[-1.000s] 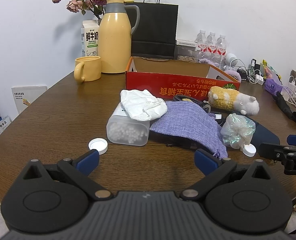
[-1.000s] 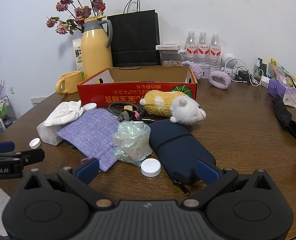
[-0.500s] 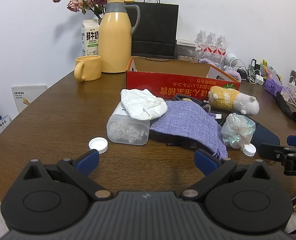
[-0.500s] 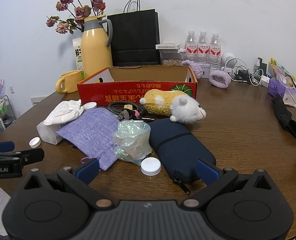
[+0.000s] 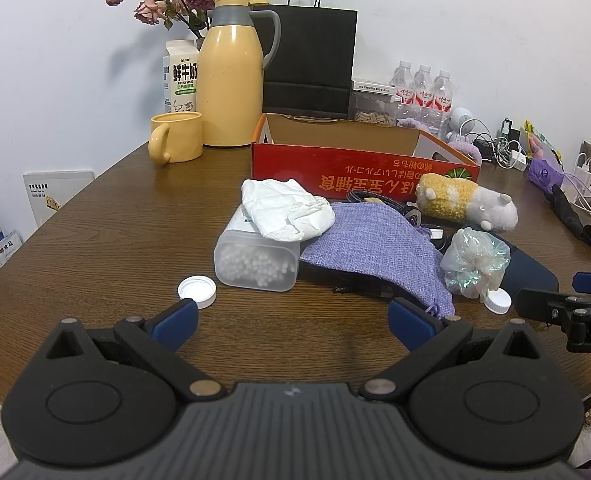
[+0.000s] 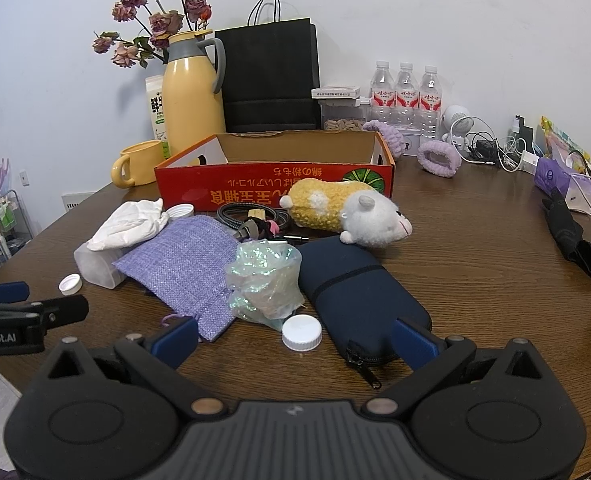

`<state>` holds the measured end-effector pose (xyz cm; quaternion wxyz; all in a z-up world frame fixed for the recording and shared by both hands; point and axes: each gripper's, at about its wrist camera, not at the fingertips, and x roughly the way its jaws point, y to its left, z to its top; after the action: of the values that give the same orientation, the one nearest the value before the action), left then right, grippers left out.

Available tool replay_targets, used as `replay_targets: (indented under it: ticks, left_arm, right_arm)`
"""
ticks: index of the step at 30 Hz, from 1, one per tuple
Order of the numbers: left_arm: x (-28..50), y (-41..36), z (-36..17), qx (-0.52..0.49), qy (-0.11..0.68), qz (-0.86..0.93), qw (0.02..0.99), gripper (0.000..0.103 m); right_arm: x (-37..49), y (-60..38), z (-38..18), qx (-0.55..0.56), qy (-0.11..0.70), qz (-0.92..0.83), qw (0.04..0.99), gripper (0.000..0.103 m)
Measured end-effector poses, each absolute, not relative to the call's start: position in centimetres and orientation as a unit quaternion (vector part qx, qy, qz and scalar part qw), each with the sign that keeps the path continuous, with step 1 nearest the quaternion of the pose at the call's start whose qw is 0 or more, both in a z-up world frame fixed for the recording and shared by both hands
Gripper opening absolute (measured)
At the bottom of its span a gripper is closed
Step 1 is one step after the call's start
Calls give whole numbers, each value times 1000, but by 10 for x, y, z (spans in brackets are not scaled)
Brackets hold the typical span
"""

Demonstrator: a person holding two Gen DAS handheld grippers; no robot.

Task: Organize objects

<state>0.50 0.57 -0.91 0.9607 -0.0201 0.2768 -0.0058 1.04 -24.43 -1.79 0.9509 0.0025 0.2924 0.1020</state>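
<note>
Both tools, left [image 5: 291,316] and right [image 6: 294,332], released, empty; three white caps [image 6: 302,332] counted; black cable [image 6: 237,213] half hidden behind purple pouch [image 6: 183,258].

Both wrist cameras sit low over the near edge of the desk [image 5: 107,240], each looking forward between its own spread jaws toward the red box [image 5: 359,168] at 12 o'clock. The left view stands nearer the clear container [image 5: 255,260]; the right view nearer the navy pouch [image 6: 359,292]. Both share the central clutter, and each catches the other gripper at 3 or 9 o'clock.
</note>
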Motion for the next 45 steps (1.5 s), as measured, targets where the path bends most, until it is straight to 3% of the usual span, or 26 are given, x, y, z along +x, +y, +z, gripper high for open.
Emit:
replay_targets:
  ticks: [25, 45]
  left_arm:
    - [22, 21, -16, -49, 295, 25, 954, 103]
    - [49, 49, -21, -67, 311, 107, 942, 103]
  right_arm:
    - [26, -265, -26, -19, 301, 68, 951, 103]
    - [113, -285, -46, -53, 346, 136, 927, 102]
